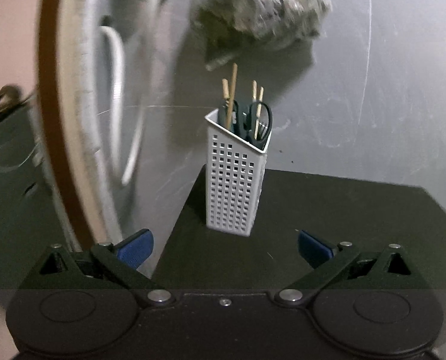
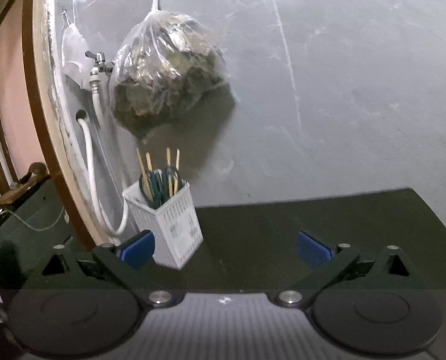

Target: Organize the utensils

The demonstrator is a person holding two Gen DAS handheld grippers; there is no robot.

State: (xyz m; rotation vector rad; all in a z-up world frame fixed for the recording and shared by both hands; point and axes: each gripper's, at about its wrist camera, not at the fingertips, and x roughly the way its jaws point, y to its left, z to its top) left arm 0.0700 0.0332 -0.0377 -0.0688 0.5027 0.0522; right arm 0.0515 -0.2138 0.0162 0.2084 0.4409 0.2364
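Note:
A white perforated utensil holder (image 1: 234,180) stands upright on a black table top (image 1: 327,210) near its far left corner. It holds several wooden chopsticks (image 1: 231,96), black-handled scissors (image 1: 260,120) and a fork. My left gripper (image 1: 225,247) is open and empty, just in front of the holder. In the right wrist view the holder (image 2: 167,225) is at the left, next to the left fingertip (image 2: 137,247). My right gripper (image 2: 225,247) is open and empty over the black table (image 2: 312,225).
A grey wall (image 2: 342,90) rises behind the table. A clear plastic bag (image 2: 169,69) of dark stuff hangs on it above the holder. A tap (image 2: 98,60) with white hoses (image 2: 91,162) is at the left, beside a brown door frame (image 2: 40,105).

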